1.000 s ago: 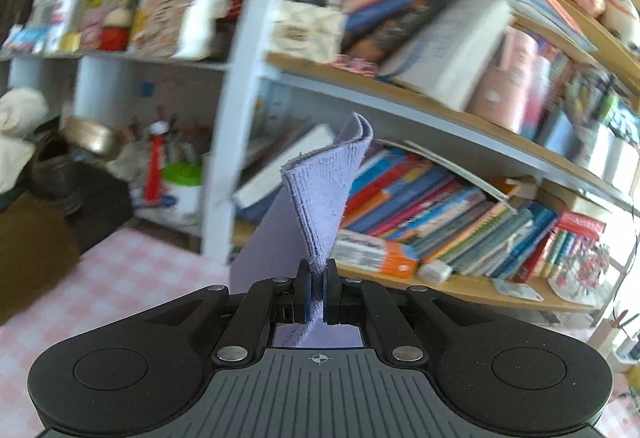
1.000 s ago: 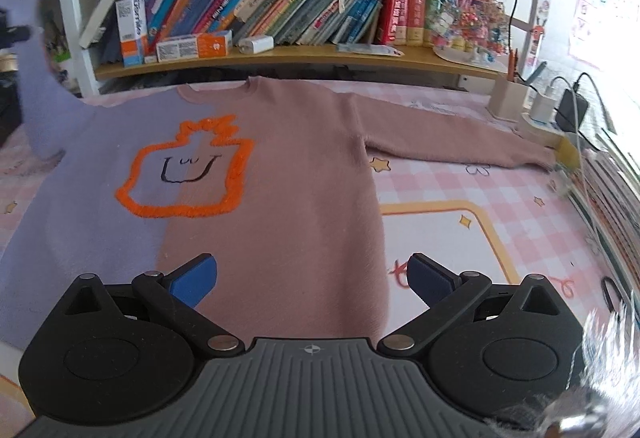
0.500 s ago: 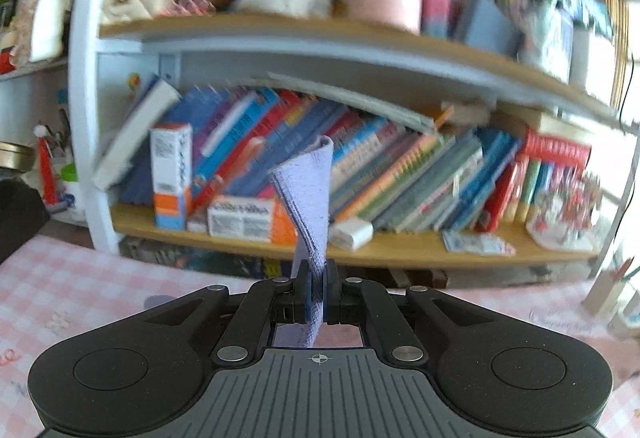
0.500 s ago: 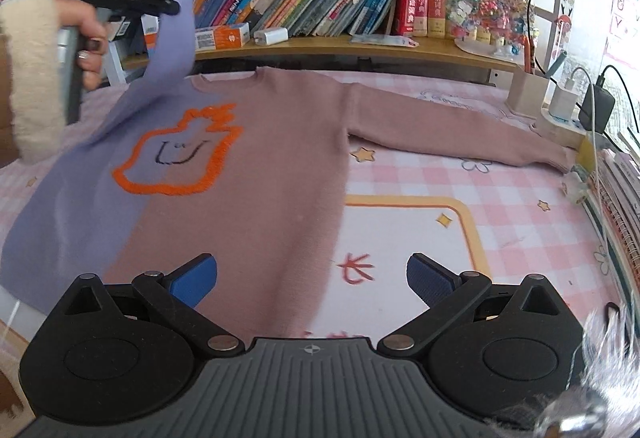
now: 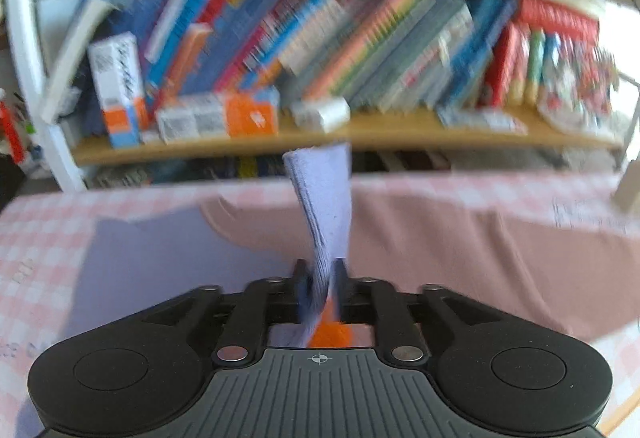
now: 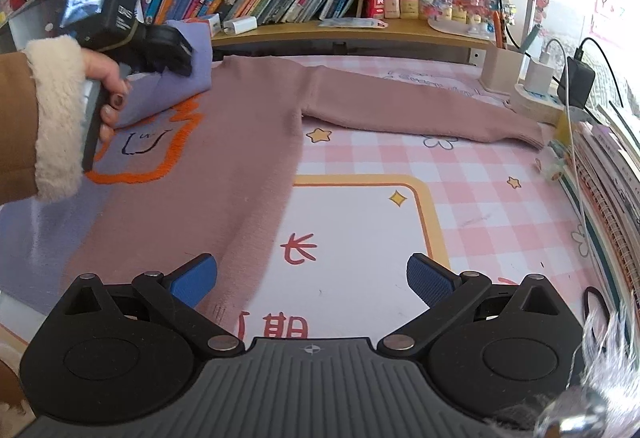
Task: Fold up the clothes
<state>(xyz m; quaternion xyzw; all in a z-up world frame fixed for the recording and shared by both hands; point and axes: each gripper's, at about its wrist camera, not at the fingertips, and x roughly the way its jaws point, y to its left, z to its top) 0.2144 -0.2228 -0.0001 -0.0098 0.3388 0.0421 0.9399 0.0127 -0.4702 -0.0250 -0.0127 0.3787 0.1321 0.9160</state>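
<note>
A sweater, half lilac and half dusty pink with an orange outlined face, lies flat on the table (image 6: 224,158). My left gripper (image 5: 320,278) is shut on the lilac sleeve's cuff (image 5: 324,206) and holds it over the sweater's chest; it also shows in the right wrist view (image 6: 176,50), with the lilac sleeve (image 6: 172,90) folded across the body. The pink sleeve (image 6: 420,110) lies stretched out to the right. My right gripper (image 6: 312,278) is open and empty, above the sweater's lower right hem.
The table has a pink checked cloth (image 6: 480,190) with a white panel. A bookshelf (image 6: 320,30) full of books runs along the far edge. A power strip with chargers (image 6: 544,94) and stacked notebooks (image 6: 608,166) sit at the right.
My left gripper has carried the lilac sleeve cuff rightward and down, from up beside the shelves to over the sweater's chest. The right gripper stayed open and drifted slightly right.
</note>
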